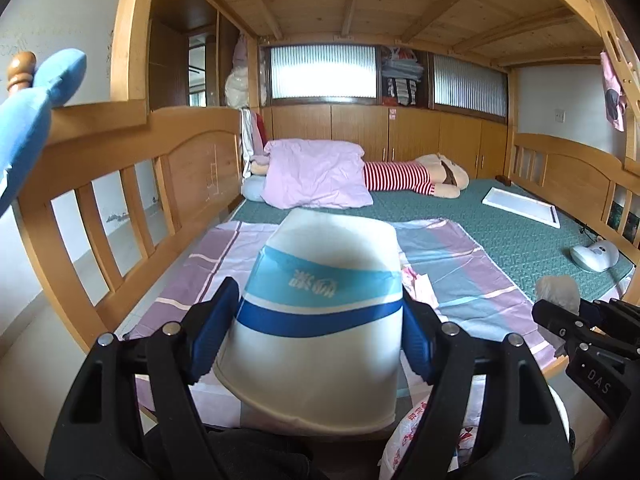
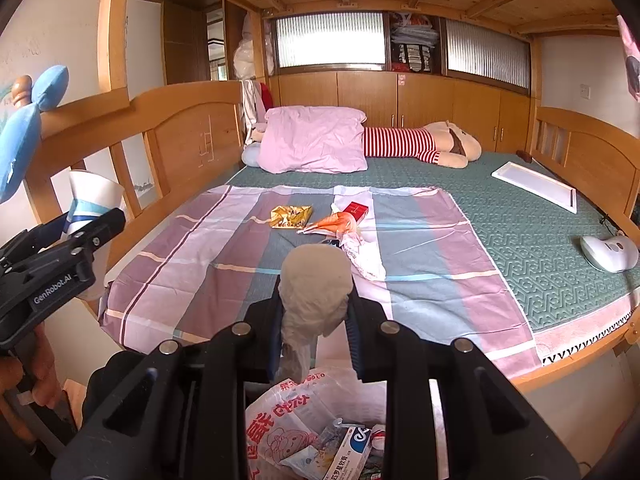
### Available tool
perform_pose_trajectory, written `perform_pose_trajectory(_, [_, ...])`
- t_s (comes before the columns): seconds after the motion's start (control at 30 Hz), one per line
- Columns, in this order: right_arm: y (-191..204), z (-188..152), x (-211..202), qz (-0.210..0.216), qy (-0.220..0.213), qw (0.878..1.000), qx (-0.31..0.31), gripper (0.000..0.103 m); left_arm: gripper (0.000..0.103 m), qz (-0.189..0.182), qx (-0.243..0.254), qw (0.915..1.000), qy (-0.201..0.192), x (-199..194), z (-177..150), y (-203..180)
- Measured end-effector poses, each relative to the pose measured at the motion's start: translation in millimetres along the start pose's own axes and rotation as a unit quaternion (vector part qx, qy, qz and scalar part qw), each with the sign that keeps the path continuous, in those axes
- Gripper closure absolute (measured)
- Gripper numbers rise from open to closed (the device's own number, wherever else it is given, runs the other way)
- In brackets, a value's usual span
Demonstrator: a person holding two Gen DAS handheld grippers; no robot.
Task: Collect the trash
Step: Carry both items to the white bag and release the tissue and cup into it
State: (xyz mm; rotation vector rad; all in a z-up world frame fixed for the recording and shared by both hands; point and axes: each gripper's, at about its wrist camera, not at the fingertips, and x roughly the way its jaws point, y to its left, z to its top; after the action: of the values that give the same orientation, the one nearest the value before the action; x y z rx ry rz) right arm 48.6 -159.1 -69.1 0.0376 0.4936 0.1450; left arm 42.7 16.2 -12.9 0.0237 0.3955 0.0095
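Trash bag (image 2: 320,432) sits open directly beneath right gripper (image 2: 314,320), which pinches crumpled tissue (image 2: 316,284) hanging straight above it; left gripper (image 1: 316,344), spread wide around paper cup (image 1: 324,312), hangs off left, farther away

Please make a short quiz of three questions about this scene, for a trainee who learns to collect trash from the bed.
1. True or false: the left gripper holds a glass bottle.
2. What is between the jaws of the right gripper?
A. a red box
B. a crumpled wad of paper
C. a pillow
3. Fill in: below the right gripper hangs an open plastic ____ with trash in it.

Key
1. False. It holds a white paper cup with blue bands.
2. B. The crumpled wad of paper is pinched there; the red box lies on the striped sheet.
3. bag
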Motion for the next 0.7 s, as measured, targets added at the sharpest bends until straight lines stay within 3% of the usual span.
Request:
perform_pose_trajectory(0.33, [-4.5, -5.8, -36.6, -0.003, -0.029, 1.000, 0.000, 0.075, 0.028, -0.008, 0.007, 0.9996, -0.025, -36.9, 1.7, -15.6])
perform_pose_trajectory(0.7, [-16.0, -16.5, -36.2, -0.007, -0.013, 1.000, 0.013, 0.075, 0.028, -0.021, 0.017, 0.9994, -0.019, -40.9, -2.9, -30.7])
